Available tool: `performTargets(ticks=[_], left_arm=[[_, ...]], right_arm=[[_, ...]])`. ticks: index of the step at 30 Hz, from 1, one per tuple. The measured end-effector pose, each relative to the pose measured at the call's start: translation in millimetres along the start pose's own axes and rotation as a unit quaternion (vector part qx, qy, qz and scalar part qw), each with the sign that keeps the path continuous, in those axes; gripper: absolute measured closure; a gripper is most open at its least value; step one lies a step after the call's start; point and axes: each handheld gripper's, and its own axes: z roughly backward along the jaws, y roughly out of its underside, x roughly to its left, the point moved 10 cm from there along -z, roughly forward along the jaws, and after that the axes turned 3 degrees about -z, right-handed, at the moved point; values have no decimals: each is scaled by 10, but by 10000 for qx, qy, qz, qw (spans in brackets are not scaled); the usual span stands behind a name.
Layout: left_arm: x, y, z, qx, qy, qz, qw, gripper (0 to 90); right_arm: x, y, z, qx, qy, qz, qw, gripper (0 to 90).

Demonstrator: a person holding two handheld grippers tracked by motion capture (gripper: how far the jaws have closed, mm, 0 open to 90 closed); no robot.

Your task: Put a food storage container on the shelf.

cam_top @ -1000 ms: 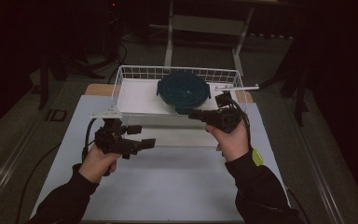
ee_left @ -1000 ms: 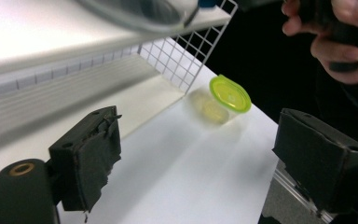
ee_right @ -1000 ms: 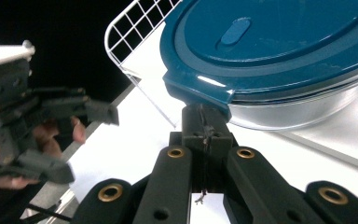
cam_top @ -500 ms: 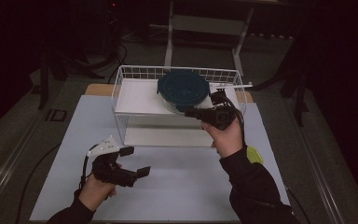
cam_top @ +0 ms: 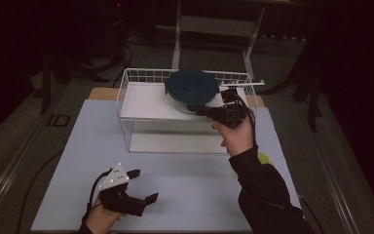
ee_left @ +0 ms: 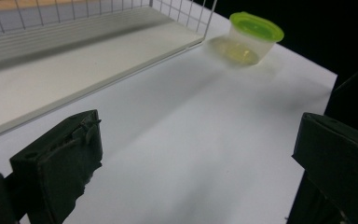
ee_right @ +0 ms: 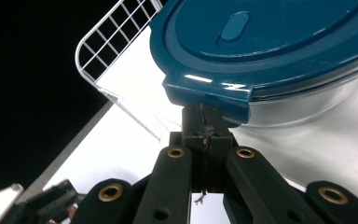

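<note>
A round glass container with a dark blue lid (cam_top: 192,84) (ee_right: 279,42) stands on the upper shelf of a white wire rack (cam_top: 141,100). My right gripper (cam_top: 198,111) (ee_right: 204,116) is shut, and its tips sit just under the lid's front tab; I cannot tell whether they pinch it. Near the table's front left, my left gripper (cam_top: 146,184) (ee_left: 200,158) hangs low over the white mat. Its jaws have just been opening and stand wide apart with nothing between them.
A small clear tub with a lime-green lid (ee_left: 254,39) (cam_top: 265,158) stands on the mat to the right of the rack, beside the right forearm. The rack's lower shelf (ee_left: 51,79) lies ahead of the left gripper. The white mat (cam_top: 195,195) covers the table.
The left hand has drawn back from the rack toward the person and sunk to the front left of the mat. The right gripper has stayed at the lid.
</note>
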Motion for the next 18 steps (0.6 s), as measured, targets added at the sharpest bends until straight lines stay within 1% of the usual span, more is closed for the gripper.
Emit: performTargets(ticks=[1, 4, 5, 7, 9, 11, 12, 13, 14, 16, 17, 18], left_arm=[[-2, 2, -14, -32, 6, -15, 10000, 7], [4, -20, -18, -125, -25, -108, 9999, 7], [12, -30, -13, -178, -52, -125, 9998, 7], [19, -45, 6, -265, -43, -175, 9995, 7], [15, -58, 25, -295, 13, -176, 9994, 7], [-7, -78, 43, -282, 29, -183, 9994, 7], [-7, -78, 43, -282, 29, -183, 9994, 7], [-59, -120, 78, -305, 75, -266, 9992, 7], [-75, -138, 101, -318, 89, -330, 9989, 7], [-72, -156, 141, -364, 98, -413, 9984, 7], [-72, -156, 141, -364, 98, -413, 9984, 7], [-32, -153, 171, -409, 51, -391, 9984, 7]], right_arm=[[1, -6, -2, -4, -28, -19, 10000, 900], [24, -15, -12, -24, -5, 27, 10000, 899], [29, -7, -16, -12, -30, 22, 10000, 898], [45, 25, -18, 4, -64, 48, 10000, 896], [70, 76, -6, 22, -72, 129, 9999, 874], [82, 141, 22, 23, -31, 234, 9997, 865], [82, 141, 22, 23, -31, 234, 9997, 865], [97, 242, 61, 42, -44, 325, 9995, 822], [96, 268, 71, 41, -29, 371, 9993, 815], [102, 331, 99, 40, -51, 428, 9991, 779], [96, 371, 115, 44, -44, 474, 9989, 766], [90, 400, 126, 25, -52, 491, 9988, 751]])
